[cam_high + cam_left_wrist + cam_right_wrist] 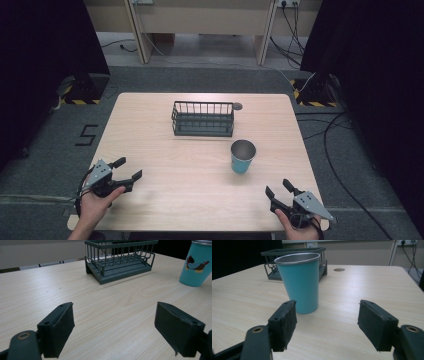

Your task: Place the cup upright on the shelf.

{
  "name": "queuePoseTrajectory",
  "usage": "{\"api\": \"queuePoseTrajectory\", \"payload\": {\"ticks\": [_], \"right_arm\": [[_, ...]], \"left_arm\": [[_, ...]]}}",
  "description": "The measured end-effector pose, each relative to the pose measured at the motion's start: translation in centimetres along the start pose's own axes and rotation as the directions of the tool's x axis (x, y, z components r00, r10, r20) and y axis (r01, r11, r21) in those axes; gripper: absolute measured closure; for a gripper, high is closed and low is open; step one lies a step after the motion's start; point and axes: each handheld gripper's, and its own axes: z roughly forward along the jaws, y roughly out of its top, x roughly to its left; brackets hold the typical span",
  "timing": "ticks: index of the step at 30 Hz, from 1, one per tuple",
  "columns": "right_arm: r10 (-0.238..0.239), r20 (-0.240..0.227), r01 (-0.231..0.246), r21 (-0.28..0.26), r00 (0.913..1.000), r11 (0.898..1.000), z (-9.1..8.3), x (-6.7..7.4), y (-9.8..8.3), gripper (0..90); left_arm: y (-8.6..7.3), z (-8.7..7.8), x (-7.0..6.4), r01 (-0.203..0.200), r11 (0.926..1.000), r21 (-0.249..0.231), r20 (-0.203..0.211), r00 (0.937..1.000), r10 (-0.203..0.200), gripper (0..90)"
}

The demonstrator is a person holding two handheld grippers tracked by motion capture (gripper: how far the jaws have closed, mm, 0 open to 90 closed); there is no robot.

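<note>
Standing wide apart, the jaws of the left gripper (pixel 113 332) and the right gripper (pixel 327 325) grasp nothing. The left gripper view shows a printed figure on the teal cup (pixel 197 263); the right gripper view shows its plain side. The cup stands upright ahead of the right jaws, near the wire rack (pixel 203 119) on the table (pixel 150 150).

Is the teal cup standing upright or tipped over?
Upright: the teal cup stands on its base on the table, open metal rim up, in front of the wire rack.
</note>
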Motion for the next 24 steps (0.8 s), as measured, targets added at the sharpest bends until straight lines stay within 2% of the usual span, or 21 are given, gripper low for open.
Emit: {"api": "queuePoseTrajectory", "payload": {"ticks": [2, 4, 8, 13, 16, 22, 24], "right_arm": [[0.003, -0.013, -0.003, 0.001, 0.9999, 1.000, 0.1, 0.1, -0.1, 28.1], [-0.018, -0.024, 0.018, 0.003, 0.9995, 1.000, 0.4, 0.4, 0.0, 26.5], [-0.008, -0.059, 0.009, 0.011, 0.9982, 1.000, 1.4, 0.7, 0.4, 25.0], [-0.009, -0.097, 0.012, 0.029, 0.9953, 0.999, 3.3, 1.2, 0.9, 21.2], [-0.032, -0.118, 0.037, 0.035, 0.9925, 0.999, 4.8, 1.6, 1.4, 19.1], [-0.051, -0.130, 0.057, 0.043, 0.9902, 0.997, 6.5, 1.8, 2.0, 17.8], [-0.055, -0.135, 0.063, 0.052, 0.9894, 0.997, 7.5, 1.8, 2.2, 17.3]], "left_arm": [[0.0, 0.0, 0.0, -0.004, 1.0000, -0.003, 0.004, 1.0000, 0.004, 15.4], [0.0, 0.1, -0.1, -0.003, 1.0000, -0.002, 0.009, 1.0000, 0.003, 15.4], [0.0, 0.2, -0.1, 0.001, 1.0000, -0.004, 0.016, 0.9999, -0.001, 15.4], [-0.1, 0.2, 0.1, 0.013, 0.9999, -0.009, 0.014, 0.9998, -0.013, 15.4], [-0.1, 0.2, 0.2, 0.018, 0.9998, -0.009, 0.011, 0.9998, -0.018, 15.4], [-0.1, 0.3, 0.2, 0.018, 0.9998, -0.007, 0.013, 0.9997, -0.018, 15.4], [-0.1, 0.3, 0.2, 0.018, 0.9998, -0.007, 0.013, 0.9998, -0.018, 15.4]]}}
